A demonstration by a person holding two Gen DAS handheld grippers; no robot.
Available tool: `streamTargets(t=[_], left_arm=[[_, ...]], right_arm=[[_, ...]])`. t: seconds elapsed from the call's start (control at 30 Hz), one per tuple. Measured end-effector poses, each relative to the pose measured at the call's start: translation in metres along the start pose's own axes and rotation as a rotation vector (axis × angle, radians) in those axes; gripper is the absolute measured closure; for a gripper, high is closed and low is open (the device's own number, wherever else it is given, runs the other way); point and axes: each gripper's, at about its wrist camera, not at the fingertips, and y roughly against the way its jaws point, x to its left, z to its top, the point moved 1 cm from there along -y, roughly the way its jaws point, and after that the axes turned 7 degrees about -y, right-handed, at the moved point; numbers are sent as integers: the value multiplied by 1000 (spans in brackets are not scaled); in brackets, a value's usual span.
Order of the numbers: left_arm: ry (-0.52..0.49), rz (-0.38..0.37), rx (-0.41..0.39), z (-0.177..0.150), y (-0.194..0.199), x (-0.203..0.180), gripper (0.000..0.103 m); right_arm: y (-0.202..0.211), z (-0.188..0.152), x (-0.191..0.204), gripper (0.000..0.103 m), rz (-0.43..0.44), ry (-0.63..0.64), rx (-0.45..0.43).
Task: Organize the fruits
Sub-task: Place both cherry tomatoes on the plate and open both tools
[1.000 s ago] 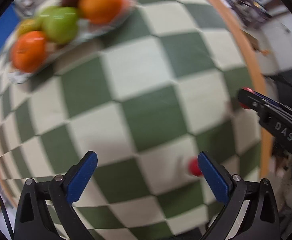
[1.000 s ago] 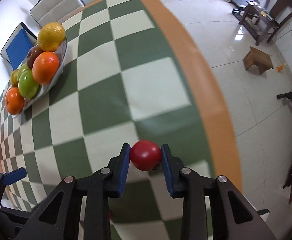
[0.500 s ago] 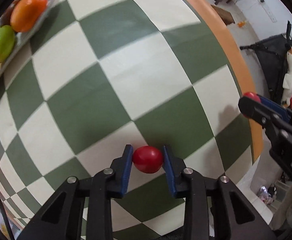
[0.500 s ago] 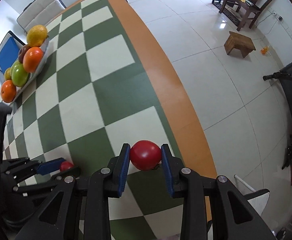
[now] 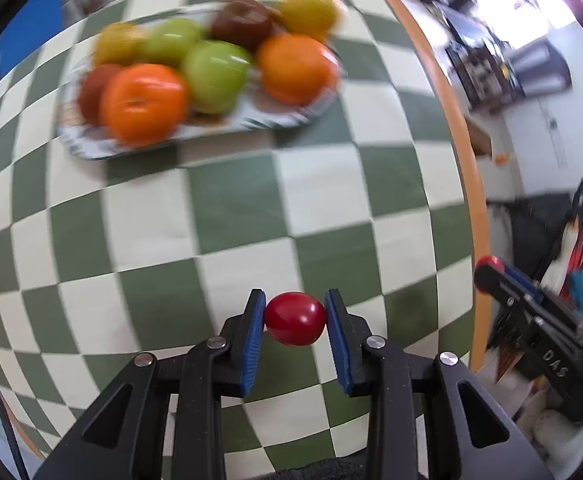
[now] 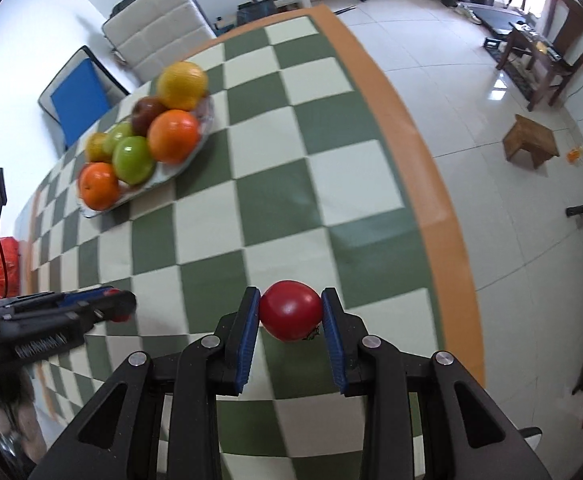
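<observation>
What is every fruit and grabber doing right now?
Left gripper: shut on a small red tomato, off the table.
Right gripper: shut on a larger red tomato, off the table.
Fruit tray: resting on the checkered table, piled full.
Oranges, green apples: lying in the tray, untouched.

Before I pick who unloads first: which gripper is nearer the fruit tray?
Left, it seems. The left gripper, holding a tomato, faces the tray across fewer squares. The right gripper with its tomato sits farther back near the table edge.
</observation>
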Motion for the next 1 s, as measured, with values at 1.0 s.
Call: streamTargets(t=[1.0], left_arm=[[438, -128, 29, 115, -16, 174, 72]], right_arm=[[-139, 96, 188, 68, 129, 170, 121]])
